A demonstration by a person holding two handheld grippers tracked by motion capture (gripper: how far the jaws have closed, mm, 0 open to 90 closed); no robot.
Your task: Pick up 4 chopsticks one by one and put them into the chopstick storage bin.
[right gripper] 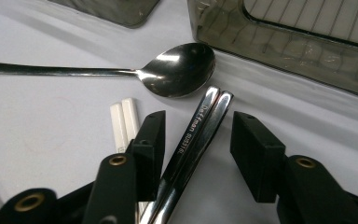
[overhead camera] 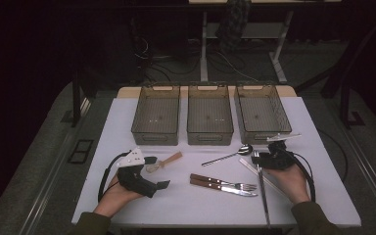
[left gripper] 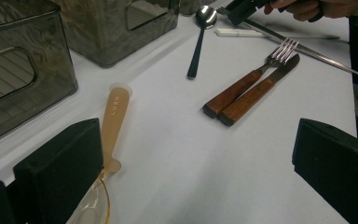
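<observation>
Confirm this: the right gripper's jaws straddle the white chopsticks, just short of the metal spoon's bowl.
Not quite: the right gripper straddles the metal chopsticks, not the white ones, which lie outside its jaws. The right gripper view shows it, just short of the metal spoon.

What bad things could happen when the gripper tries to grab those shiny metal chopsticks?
The right gripper straddles the metal chopsticks with its pads not yet pressing on both. The two smooth sticks could split or slide, leaving one behind. The white chopsticks lie right beside one jaw, so they might get nudged or pinched too. The spoon bowl sits close to the chopstick tips, and lifting could knock it.
</observation>
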